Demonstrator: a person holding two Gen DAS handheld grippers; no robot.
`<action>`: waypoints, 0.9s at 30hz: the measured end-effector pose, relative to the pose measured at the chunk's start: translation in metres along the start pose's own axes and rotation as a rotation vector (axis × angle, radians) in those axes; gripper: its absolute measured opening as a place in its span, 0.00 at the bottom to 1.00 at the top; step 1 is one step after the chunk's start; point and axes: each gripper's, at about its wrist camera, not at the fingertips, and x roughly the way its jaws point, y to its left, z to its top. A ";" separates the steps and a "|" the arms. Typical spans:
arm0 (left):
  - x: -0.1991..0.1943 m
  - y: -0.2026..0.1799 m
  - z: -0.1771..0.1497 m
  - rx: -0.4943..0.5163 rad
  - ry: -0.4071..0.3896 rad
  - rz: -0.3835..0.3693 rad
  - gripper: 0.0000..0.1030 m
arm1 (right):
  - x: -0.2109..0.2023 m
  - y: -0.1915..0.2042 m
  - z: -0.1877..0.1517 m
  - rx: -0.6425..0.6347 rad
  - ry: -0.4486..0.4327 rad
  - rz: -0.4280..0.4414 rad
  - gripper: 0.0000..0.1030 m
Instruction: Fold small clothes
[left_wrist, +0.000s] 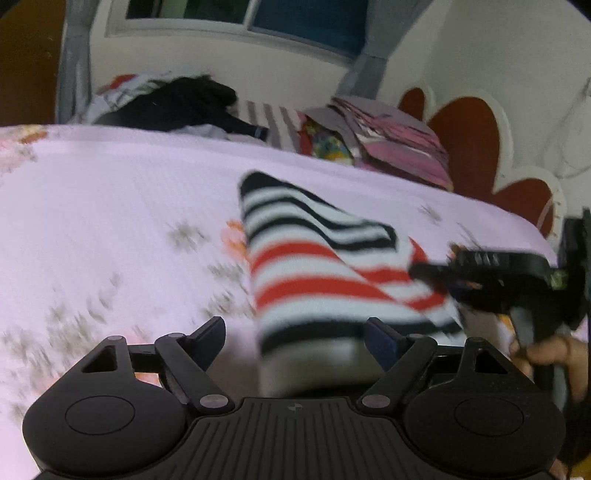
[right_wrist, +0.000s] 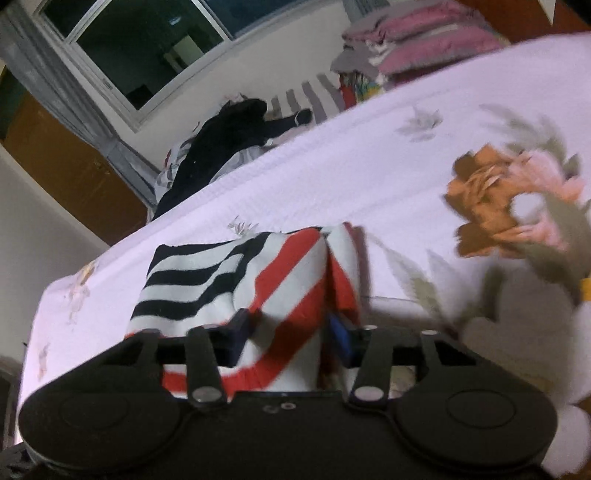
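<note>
A small striped garment (left_wrist: 314, 266), white with black and red stripes, lies partly folded on the pale pink floral bedsheet (left_wrist: 110, 206). My left gripper (left_wrist: 295, 332) is open just above its near edge, fingers apart and holding nothing. My right gripper (left_wrist: 424, 273) comes in from the right and touches the garment's right edge. In the right wrist view the garment (right_wrist: 229, 280) lies between the fingers of the right gripper (right_wrist: 291, 332), which stand partly apart with cloth bunched between them; whether they pinch it is unclear.
A pile of dark clothes (left_wrist: 177, 103) lies at the bed's far side under the window. Pink folded bedding (left_wrist: 388, 136) is stacked far right, near a red flower-shaped headboard (left_wrist: 469, 147). A brown wardrobe (right_wrist: 66, 173) stands left.
</note>
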 end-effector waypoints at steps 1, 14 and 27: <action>0.004 0.004 0.005 -0.005 -0.005 0.016 0.80 | 0.003 0.001 0.000 -0.008 -0.002 -0.001 0.34; 0.066 -0.009 0.044 -0.003 -0.025 0.010 0.80 | -0.024 0.034 -0.010 -0.289 -0.189 -0.132 0.09; 0.094 -0.001 0.044 -0.022 0.021 0.057 0.80 | -0.018 0.014 0.003 -0.190 -0.172 -0.179 0.24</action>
